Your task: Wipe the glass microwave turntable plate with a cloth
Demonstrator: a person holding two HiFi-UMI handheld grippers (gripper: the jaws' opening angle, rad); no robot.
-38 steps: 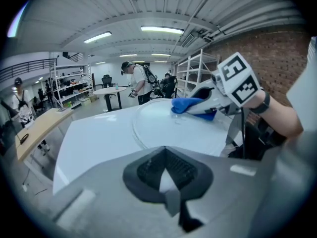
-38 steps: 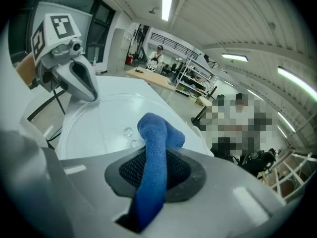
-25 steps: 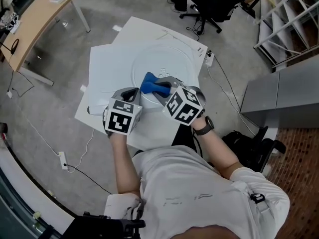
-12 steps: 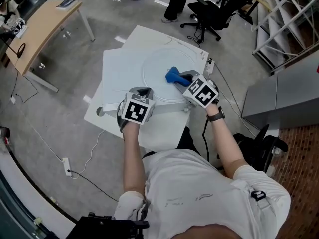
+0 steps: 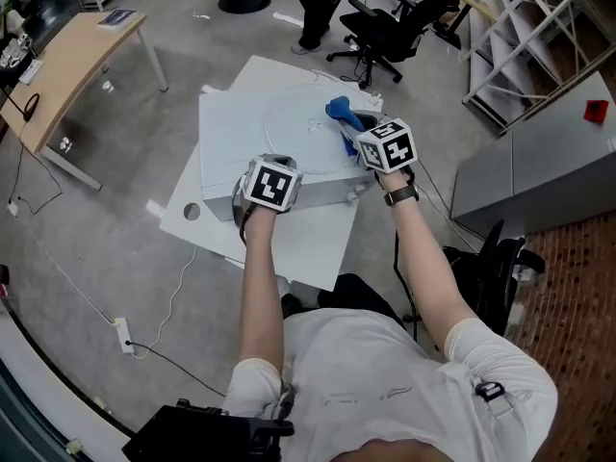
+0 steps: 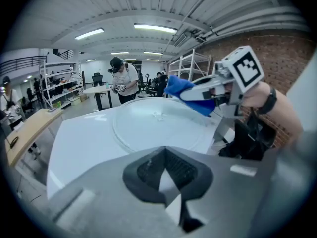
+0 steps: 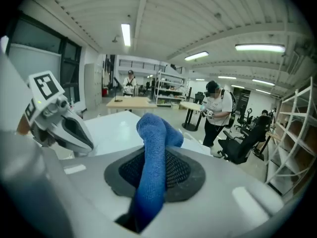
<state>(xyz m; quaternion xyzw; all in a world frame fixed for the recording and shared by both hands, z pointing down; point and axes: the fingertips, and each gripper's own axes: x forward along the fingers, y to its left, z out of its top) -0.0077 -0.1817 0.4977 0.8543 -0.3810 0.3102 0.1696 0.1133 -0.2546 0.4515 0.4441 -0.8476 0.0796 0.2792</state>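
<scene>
The round clear glass turntable plate [image 5: 306,128] lies flat on a white board [image 5: 226,133] on a low table; it also fills the middle of the left gripper view [image 6: 148,128]. My right gripper [image 5: 358,135] is shut on a blue cloth [image 5: 339,114], which rests on the plate's far right part. The cloth [image 7: 154,148] sticks up between the right jaws [image 7: 153,180]. My left gripper [image 5: 252,183] sits at the board's near edge, short of the plate. Its jaws [image 6: 166,175] are shut, with a sliver of white showing between the pads.
A wooden desk [image 5: 67,61] stands at the far left. Office chairs [image 5: 385,17] and a standing person [image 6: 121,81] are beyond the table. White shelving [image 5: 510,37] and a grey cabinet [image 5: 539,171] are to the right. Cables and a power strip [image 5: 120,335] lie on the floor.
My right gripper has carried the blue cloth from the plate's near part across to its far right. The left gripper has stayed at the board's near edge. The head view has shifted.
</scene>
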